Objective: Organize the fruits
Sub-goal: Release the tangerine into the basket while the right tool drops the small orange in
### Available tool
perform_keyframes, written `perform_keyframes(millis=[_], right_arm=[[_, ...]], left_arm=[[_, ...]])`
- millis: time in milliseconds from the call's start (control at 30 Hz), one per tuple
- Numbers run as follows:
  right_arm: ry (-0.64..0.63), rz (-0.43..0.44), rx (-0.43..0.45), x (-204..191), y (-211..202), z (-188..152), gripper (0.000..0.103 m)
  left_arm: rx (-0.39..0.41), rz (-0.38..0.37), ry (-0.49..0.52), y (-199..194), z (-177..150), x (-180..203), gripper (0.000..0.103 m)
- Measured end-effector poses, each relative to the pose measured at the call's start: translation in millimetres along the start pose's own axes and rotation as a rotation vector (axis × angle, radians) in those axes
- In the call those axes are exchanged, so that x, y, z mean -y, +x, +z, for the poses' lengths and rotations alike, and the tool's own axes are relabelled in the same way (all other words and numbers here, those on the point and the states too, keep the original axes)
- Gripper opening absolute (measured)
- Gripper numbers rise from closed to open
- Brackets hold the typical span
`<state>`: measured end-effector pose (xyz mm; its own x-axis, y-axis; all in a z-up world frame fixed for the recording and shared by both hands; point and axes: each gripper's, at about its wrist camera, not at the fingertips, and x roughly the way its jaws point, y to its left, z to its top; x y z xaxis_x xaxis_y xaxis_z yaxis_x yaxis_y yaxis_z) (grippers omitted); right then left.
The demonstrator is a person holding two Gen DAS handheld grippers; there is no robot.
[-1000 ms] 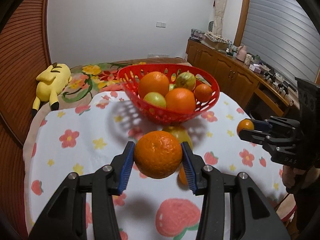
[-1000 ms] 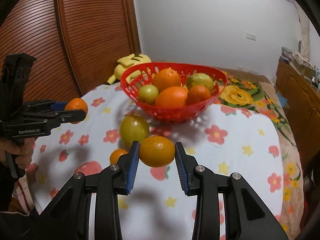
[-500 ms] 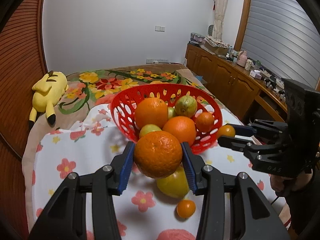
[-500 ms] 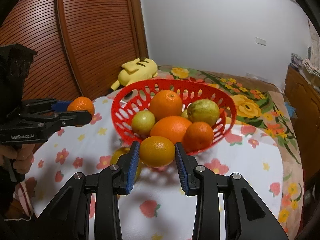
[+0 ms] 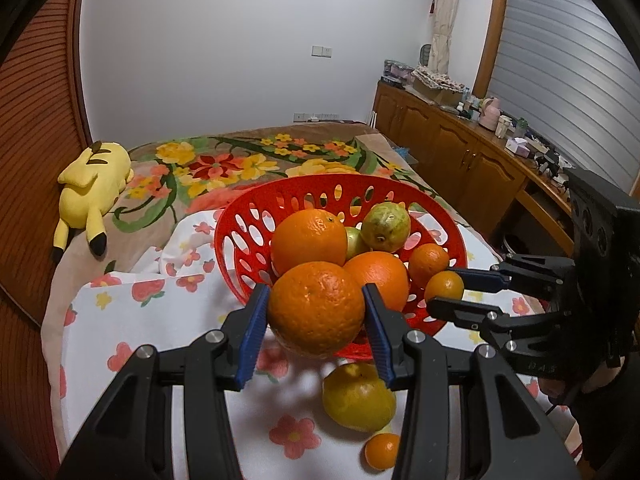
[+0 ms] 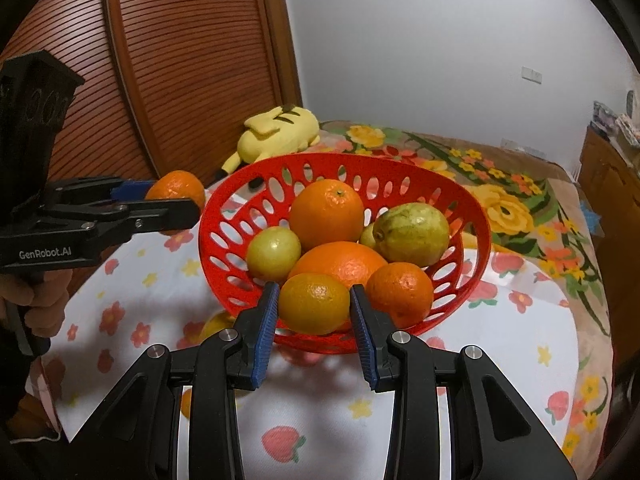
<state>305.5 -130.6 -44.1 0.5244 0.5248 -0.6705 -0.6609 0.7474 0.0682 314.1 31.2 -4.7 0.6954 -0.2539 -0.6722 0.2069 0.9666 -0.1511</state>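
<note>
Two fruits held aloft at the near rim of the red basket: a large orange clamped in the left gripper, a smaller yellow-orange citrus clamped in the right gripper. Below, on the strawberry-print cloth, a yellow fruit and a small mandarin not yet gathered. Beyond, basket already piled with oranges and guavas; likely risk: dropped onto that heap, rolling out over the rim. Readable: "GenRobot.AI" on the left gripper's side.
</note>
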Motion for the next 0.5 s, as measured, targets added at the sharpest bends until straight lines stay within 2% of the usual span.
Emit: perform_keyframes(millis=[100,167,500], right_arm=[[0.0,-0.001,-0.007,1,5,0,0.035],[0.009,-0.005,-0.004,3,6,2,0.044],[0.041,0.001,0.017,12,-5,2,0.046]], left_arm=[[-0.01,0.004,0.004,7,2,0,0.045],[-0.013,0.005,0.004,11,4,-1,0.045],[-0.025,0.014,0.017,31,20,-6,0.045]])
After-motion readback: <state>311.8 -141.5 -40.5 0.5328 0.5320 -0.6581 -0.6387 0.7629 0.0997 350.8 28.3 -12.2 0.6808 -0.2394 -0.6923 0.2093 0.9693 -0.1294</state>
